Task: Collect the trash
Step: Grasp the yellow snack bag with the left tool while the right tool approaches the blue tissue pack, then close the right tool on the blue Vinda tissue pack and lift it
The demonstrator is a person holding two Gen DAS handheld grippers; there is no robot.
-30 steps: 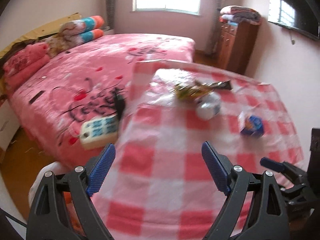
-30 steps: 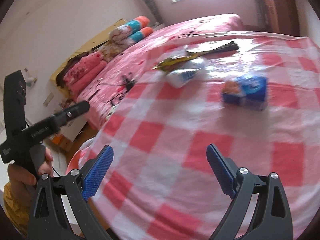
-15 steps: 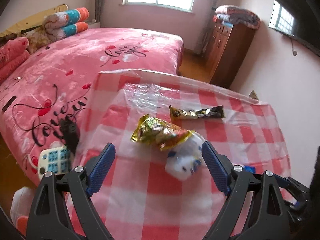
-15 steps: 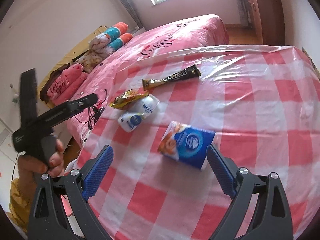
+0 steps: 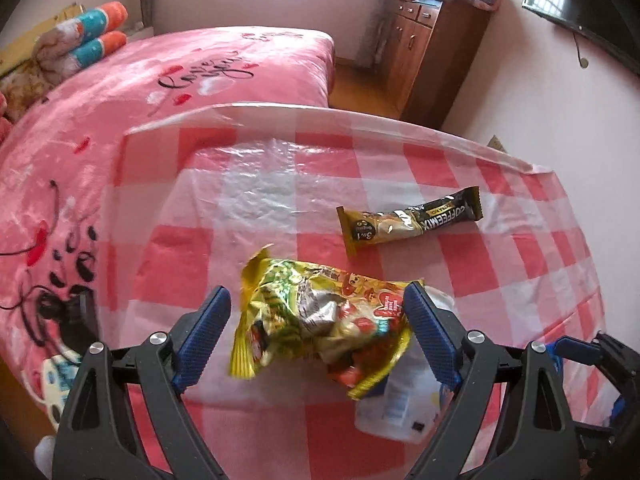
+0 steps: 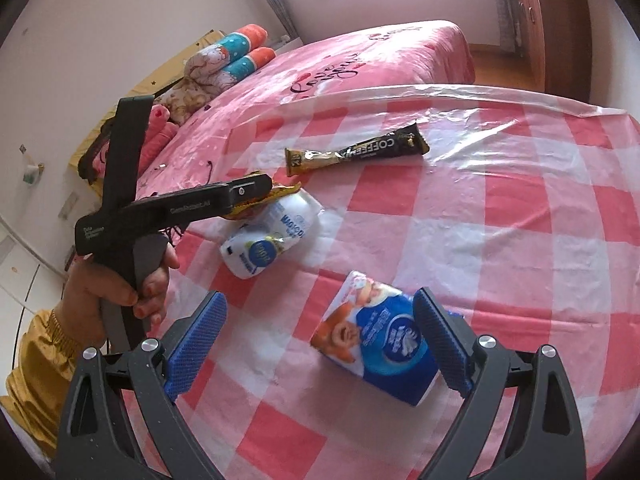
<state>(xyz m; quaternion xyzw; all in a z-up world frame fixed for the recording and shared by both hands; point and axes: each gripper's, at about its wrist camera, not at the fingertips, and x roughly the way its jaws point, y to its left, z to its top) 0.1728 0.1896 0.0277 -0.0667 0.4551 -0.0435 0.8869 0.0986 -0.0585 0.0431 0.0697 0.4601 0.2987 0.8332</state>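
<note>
Pink-checked tablecloth (image 5: 256, 424) under clear plastic covers the table beside a pink bed (image 5: 160, 92). We find our left gripper (image 5: 316, 332) spread wide around a crumpled yellow snack wrapper (image 5: 320, 320), which overlaps a white packet (image 6: 268, 240). Our right gripper (image 6: 320, 344) is spread too, its right finger beside a blue tissue pack (image 6: 376, 336). A coffee sachet (image 5: 412, 222) lies farther off.

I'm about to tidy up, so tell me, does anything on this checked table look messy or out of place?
Yes. A crumpled yellow snack wrapper lies partly on top of a white plastic pack, and a coffee mix sachet and a blue tissue pack lie scattered on the tablecloth. Nothing looks spilled.
</note>
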